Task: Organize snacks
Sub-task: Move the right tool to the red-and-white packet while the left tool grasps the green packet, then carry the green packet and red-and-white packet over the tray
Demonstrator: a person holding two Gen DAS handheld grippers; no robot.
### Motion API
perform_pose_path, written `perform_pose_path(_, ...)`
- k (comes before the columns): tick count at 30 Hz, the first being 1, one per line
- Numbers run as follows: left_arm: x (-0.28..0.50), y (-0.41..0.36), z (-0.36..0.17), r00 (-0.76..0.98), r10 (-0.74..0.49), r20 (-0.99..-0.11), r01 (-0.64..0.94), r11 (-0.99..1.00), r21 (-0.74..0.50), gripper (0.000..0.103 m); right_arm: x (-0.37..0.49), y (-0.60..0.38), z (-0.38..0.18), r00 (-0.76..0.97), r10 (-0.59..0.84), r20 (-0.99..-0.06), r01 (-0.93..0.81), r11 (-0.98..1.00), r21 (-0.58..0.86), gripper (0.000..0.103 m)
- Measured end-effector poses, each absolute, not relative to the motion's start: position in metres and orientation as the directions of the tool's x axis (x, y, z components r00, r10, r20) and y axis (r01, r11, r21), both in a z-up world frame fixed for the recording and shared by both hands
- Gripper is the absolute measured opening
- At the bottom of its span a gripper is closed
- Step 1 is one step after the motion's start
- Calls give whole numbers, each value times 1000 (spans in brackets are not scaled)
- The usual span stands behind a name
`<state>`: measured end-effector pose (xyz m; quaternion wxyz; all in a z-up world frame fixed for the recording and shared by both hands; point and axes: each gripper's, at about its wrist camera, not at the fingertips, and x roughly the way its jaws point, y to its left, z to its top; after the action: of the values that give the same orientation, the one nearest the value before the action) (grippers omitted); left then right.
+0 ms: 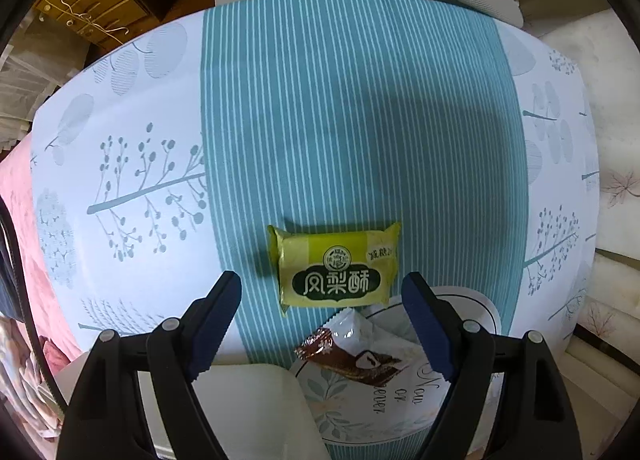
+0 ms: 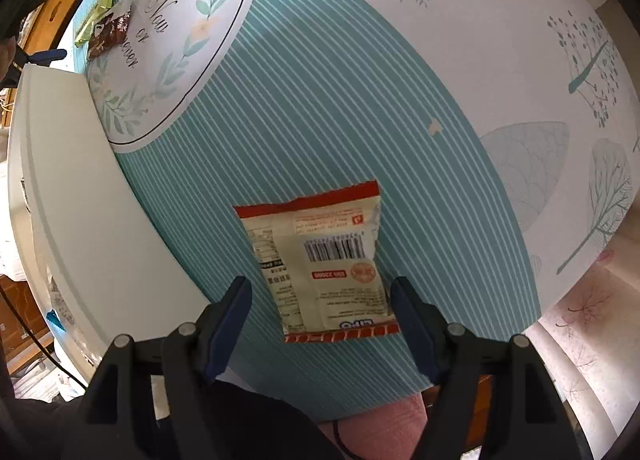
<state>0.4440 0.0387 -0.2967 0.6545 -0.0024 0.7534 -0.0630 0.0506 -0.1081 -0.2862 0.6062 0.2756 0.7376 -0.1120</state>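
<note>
The left gripper (image 1: 322,296) points straight down at the table, its jaws wide apart and empty; its fingers (image 1: 214,324) are black plastic faced with dark blue ridged pads. Between the fingertips lies a yellow-green pack (image 1: 334,266), a glossy rectangular pillow wrapper with crimped ends and a dark label, flat on the cloth and clear of both pads. Just below it in the left view a brown-and-white wrapper (image 1: 352,356) with a serrated edge rests on the rim of an oval plate (image 1: 360,412) printed with leaves and script. A smooth white rounded box (image 1: 256,404) sits beside the plate.

The right gripper (image 2: 322,298) tilts steeply down, jaws open and holding nothing. A cream pouch (image 2: 320,260) with red saw-toothed seams lies back-up, barcode showing, between the tips; whether the pads touch it cannot be told.

The tablecloth (image 1: 352,119) is smooth, with a teal band of thin white stripes flanked by pale panels of trees and leaves. In the right view the plate (image 2: 180,39) lies well away from the pouch at upper left.
</note>
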Motion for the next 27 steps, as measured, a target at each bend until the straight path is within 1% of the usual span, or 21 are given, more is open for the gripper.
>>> perform_pose_path(2,445,37,-300,-145,-89,-986,86,991,-102,81,52,-111,-287,-115,269,-956,548,820,164,65)
perform_pose_path(5,448,30,-307,-149,-76,-986,89,992,-90,81,54,-112,-288,-114,266,-957,552,818,162,63)
perform_pose_path(7,450,27,-310,-146,-66,-987,86,993,-79,80,55,-112,-288,-113,263,-958,553,818,159,58)
perform_pose_path(11,450,22,-313,-142,-64,-988,75,994,-76,73,58,-113,-288,-112,256,-960,558,816,153,56)
perform_pose_path(13,450,21,-312,-134,-67,-989,80,994,-78,68,58,-113,-287,-110,255,-961,558,816,153,53)
perform_pose_path(14,450,19,-312,-124,-72,-990,78,994,-82,60,59,-113,-287,-107,257,-960,557,816,157,52)
perform_pose_path(15,448,21,-310,-123,-84,-989,73,993,-93,57,52,-116,-285,-106,256,-961,554,818,157,50)
perform_pose_path(19,446,27,-307,-123,-128,-984,47,990,-134,51,52,-115,-281,-88,251,-964,538,826,166,48)
perform_pose_path(22,445,34,-303,-123,-144,-982,31,988,-149,50,48,-112,-275,-75,246,-966,528,832,171,47)
perform_pose_path(27,437,48,-279,-94,-207,-974,9,978,-209,50,55,-111,-253,-47,238,-970,513,839,181,46)
